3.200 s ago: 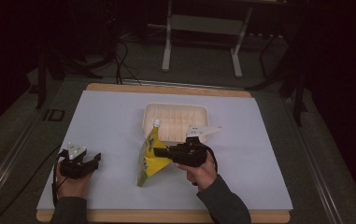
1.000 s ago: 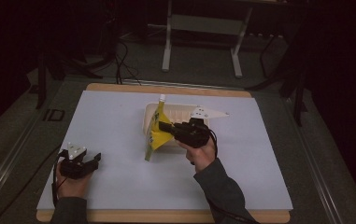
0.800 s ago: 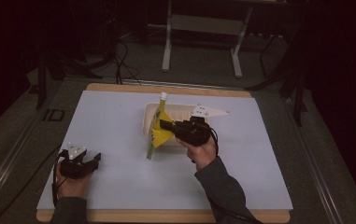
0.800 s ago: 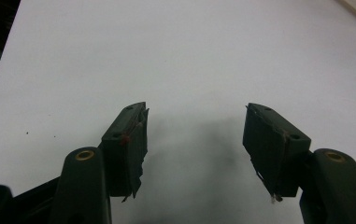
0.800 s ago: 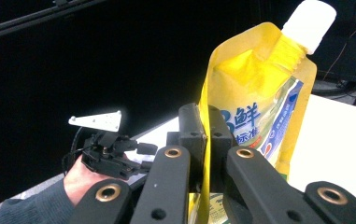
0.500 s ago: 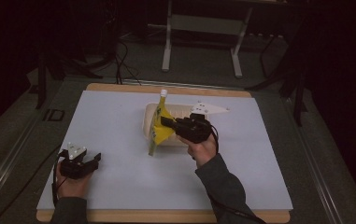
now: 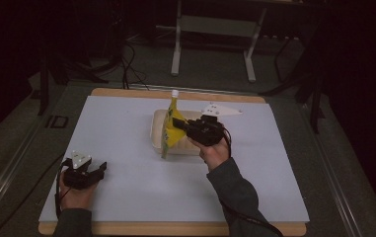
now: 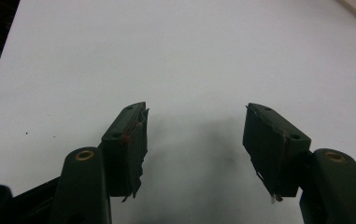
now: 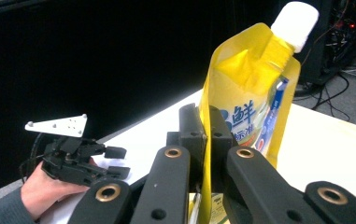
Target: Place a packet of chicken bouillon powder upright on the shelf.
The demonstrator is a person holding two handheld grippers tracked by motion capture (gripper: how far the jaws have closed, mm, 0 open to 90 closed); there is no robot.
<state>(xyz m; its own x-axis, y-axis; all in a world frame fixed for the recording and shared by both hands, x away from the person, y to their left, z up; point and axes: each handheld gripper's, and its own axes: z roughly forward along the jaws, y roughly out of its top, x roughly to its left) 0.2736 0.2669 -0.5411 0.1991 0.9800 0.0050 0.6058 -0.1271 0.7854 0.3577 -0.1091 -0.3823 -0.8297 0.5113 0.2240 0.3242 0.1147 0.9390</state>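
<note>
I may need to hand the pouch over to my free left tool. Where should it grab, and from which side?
Take the pouch by its flat upper body, just below the white cap, coming from the left. The right tool pinches the mid edge, so the top stays free. The film is thin and upright there; the open left tool should close across the flat faces.

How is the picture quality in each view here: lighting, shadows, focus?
High view: dim and soft, the surroundings nearly black, the white table evenly lit. Left gripper view: bright table, a soft shadow between the open jaws of the left gripper, which are slightly blurred. Right gripper view: the yellow pouch is well lit and fairly sharp against a black background, its white cap nearly blown out.
</note>
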